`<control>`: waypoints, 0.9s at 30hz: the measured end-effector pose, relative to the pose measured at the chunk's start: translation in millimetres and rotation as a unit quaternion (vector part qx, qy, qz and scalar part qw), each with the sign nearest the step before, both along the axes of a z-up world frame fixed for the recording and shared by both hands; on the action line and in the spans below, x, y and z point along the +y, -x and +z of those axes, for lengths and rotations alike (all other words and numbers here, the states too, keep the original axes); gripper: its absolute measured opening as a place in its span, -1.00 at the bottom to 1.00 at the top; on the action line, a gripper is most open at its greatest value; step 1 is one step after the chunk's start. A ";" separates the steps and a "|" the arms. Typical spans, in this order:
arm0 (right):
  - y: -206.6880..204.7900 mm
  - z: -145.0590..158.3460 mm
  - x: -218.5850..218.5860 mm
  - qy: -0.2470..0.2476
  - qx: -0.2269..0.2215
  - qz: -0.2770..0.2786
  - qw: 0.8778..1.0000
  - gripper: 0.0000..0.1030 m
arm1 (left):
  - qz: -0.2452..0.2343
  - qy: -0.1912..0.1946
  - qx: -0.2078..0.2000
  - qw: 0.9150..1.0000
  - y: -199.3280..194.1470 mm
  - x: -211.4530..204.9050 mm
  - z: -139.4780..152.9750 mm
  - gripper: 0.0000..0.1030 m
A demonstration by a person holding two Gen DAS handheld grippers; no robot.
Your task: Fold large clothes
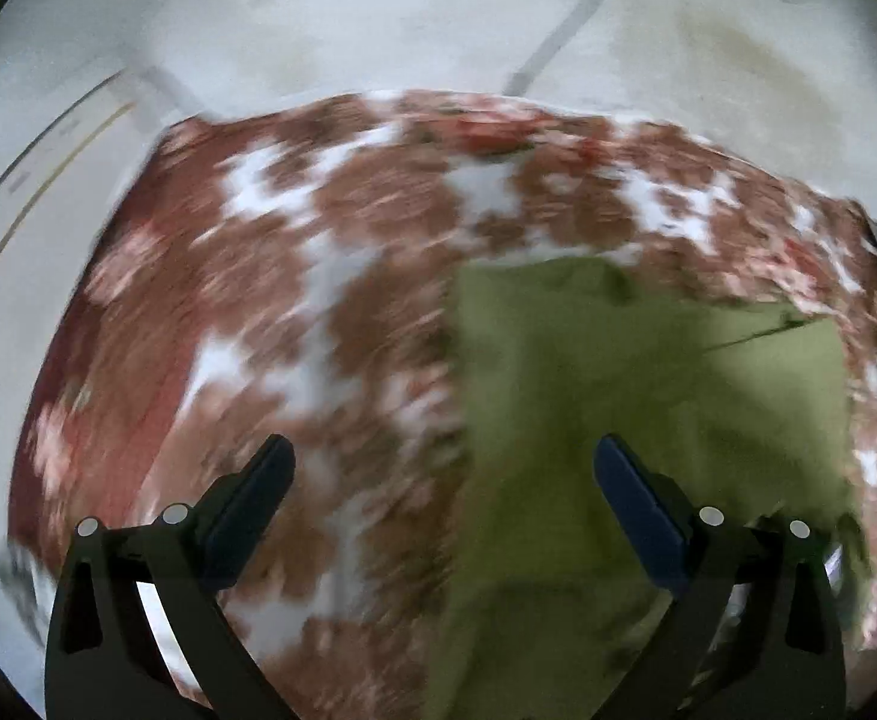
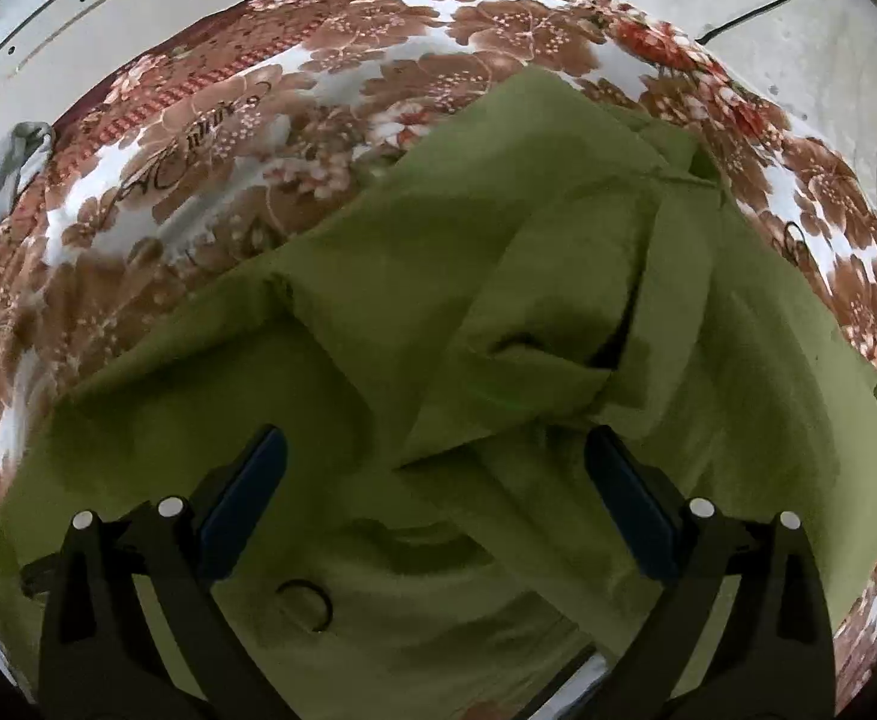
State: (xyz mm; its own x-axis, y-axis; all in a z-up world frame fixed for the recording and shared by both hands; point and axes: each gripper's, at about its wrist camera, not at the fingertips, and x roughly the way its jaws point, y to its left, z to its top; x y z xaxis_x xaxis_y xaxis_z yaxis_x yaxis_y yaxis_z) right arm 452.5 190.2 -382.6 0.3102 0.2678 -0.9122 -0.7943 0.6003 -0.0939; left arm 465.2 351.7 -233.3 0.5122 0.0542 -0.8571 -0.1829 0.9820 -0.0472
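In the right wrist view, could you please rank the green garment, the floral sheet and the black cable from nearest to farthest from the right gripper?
From the right gripper:
1. Green garment, directly beneath and ahead of the open fingers, crumpled.
2. Floral sheet, spread under the garment, showing beyond it on the left, top and right.
3. Black cable, on the pale floor past the sheet's far edge, upper right.

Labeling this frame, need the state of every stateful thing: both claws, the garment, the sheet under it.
left claw: open, empty, above the cloth edge
right claw: open, empty, above the garment
green garment: partly folded, rumpled, lying on the sheet
floral bedsheet: spread out under the garment
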 end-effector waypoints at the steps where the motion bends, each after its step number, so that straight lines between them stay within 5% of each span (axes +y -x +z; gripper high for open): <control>1: 0.3 -1.0 -1.3 0.001 -0.003 -0.002 1.000 0.90 | -0.016 0.004 0.011 1.000 -16.8 -10.4 2.5 0.89; 6: 12.4 0.6 -2.0 0.015 -0.065 0.013 0.998 0.90 | -0.089 0.052 0.128 0.986 -71.9 -85.8 -37.4 0.89; 9: 18.5 2.7 -5.4 0.024 -0.084 0.030 0.996 0.90 | -0.118 0.015 0.183 0.976 -88.2 -125.4 -71.2 0.89; 15: 16.9 10.1 -34.1 0.016 -0.102 0.014 0.995 0.90 | -0.084 0.054 0.249 0.963 -112.6 -142.9 -104.7 0.89; 18: 5.8 9.5 -57.8 0.011 -0.087 -0.011 0.996 0.90 | -0.067 0.030 0.282 0.956 -116.1 -147.0 -124.7 0.88; 21: -2.6 9.8 -81.3 0.006 -0.073 -0.032 0.997 0.90 | -0.063 0.000 0.299 0.952 -116.4 -149.4 -141.0 0.68; 25: -11.0 17.7 -119.5 0.001 -0.067 -0.056 0.996 0.90 | -0.038 0.025 0.300 0.953 -112.4 -137.4 -151.6 0.01; 27: -20.9 28.4 -146.0 -0.006 -0.073 -0.080 0.994 0.90 | -0.030 0.044 0.293 0.955 -109.3 -129.6 -144.4 -0.08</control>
